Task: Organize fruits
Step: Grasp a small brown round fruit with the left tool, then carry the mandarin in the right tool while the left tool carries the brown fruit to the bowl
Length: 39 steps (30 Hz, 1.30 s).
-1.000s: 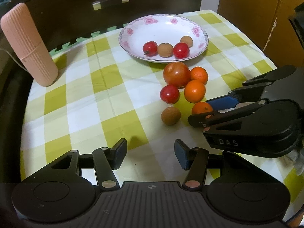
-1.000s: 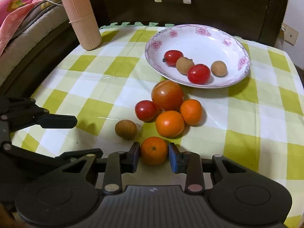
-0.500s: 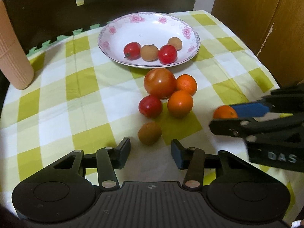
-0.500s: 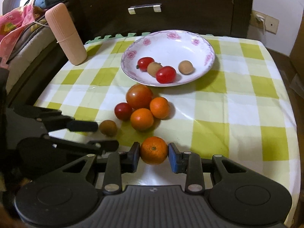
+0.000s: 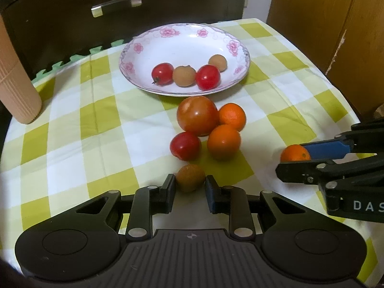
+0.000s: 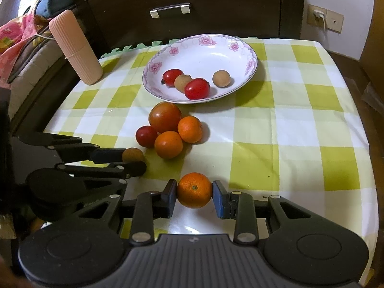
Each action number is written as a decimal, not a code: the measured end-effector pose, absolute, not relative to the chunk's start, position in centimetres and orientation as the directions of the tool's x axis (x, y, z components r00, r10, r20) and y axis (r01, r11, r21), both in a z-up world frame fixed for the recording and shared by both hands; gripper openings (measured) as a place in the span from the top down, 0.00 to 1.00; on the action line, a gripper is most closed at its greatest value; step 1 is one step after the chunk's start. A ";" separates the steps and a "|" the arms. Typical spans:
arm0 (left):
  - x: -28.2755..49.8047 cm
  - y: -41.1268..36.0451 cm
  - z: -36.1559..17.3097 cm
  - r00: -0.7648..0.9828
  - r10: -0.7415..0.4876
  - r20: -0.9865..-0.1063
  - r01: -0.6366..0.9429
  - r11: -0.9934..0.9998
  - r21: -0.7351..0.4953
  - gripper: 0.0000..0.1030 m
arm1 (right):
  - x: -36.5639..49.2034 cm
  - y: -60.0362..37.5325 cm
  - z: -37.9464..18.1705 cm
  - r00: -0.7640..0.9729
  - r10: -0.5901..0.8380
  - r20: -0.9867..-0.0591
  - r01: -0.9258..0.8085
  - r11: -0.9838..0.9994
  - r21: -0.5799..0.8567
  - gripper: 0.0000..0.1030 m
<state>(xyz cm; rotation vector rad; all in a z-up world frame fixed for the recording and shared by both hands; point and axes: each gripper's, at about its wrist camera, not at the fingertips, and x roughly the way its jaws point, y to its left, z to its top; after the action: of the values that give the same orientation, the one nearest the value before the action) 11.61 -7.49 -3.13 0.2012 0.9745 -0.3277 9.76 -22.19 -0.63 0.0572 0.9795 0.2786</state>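
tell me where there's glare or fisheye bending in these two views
Left wrist view: small highlights on the big tomato and the red fruit in the plate; the checked cloth bows outward toward the edges. Right wrist view: a glossy patch on the cloth just below the orange held in the right gripper; the cabinet edges curve, and the corners go dark.

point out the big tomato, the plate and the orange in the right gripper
big tomato (image 5: 197, 115), left wrist view, centre of its skin
plate (image 6: 182, 45), right wrist view, far rim
orange (image 6: 194, 190), right wrist view, its front face
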 end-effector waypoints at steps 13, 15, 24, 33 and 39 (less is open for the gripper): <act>10.3 -7.5 -2.8 0.481 -0.178 -0.859 0.371 0.928 0.015 0.67 | 9.4 -21.5 -1.7 0.494 0.240 -0.836 -0.218 0.965 0.148 0.70; 10.0 -7.8 -2.8 0.480 -0.177 -0.859 0.373 0.928 0.017 0.67 | 9.3 -21.3 -1.7 0.495 0.233 -0.837 -0.226 0.965 0.135 0.70; 9.3 -8.8 -2.3 0.501 -0.180 -0.846 0.391 0.920 0.036 0.67 | 9.4 -21.1 -1.5 0.518 0.191 -0.834 -0.213 0.973 0.090 0.70; 10.1 -7.9 -1.4 0.520 -0.184 -0.834 0.353 0.935 0.014 0.67 | 10.0 -20.4 -1.0 0.533 0.192 -0.824 -0.209 0.974 0.092 0.70; 10.8 -7.8 -0.8 0.538 -0.186 -0.822 0.341 0.940 0.010 0.68 | 10.7 -20.6 -0.2 0.551 0.195 -0.811 -0.195 0.975 0.102 0.70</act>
<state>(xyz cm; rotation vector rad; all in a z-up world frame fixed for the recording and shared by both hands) 10.78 -7.81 -0.81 0.1775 0.9537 -0.3156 10.71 -20.59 -0.19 0.0000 0.9597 0.2311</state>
